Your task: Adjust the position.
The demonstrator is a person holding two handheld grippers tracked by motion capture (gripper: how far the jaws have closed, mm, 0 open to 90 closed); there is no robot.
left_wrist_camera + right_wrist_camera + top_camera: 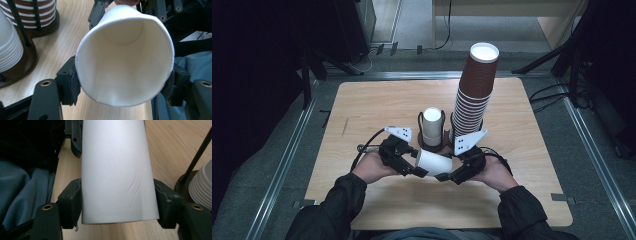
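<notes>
One white paper cup [434, 162] lay sideways, long axis left-right, mouth left; two stacks stood far: white cups [431, 125], brown cups [474, 90]. Left gripper [411, 168] clamped its rim end, right gripper [447, 176] its base end.

In the right gripper view the white cup [117, 172] ran off the top edge, its far end out of sight, and it hid the pads of the tongs pressing its sides. The left gripper view cut the brown cup stack [32, 12] and the white stack [8, 47] at the frame edge. From above, the person's sleeves [337, 210] dropped off the bottom.
</notes>
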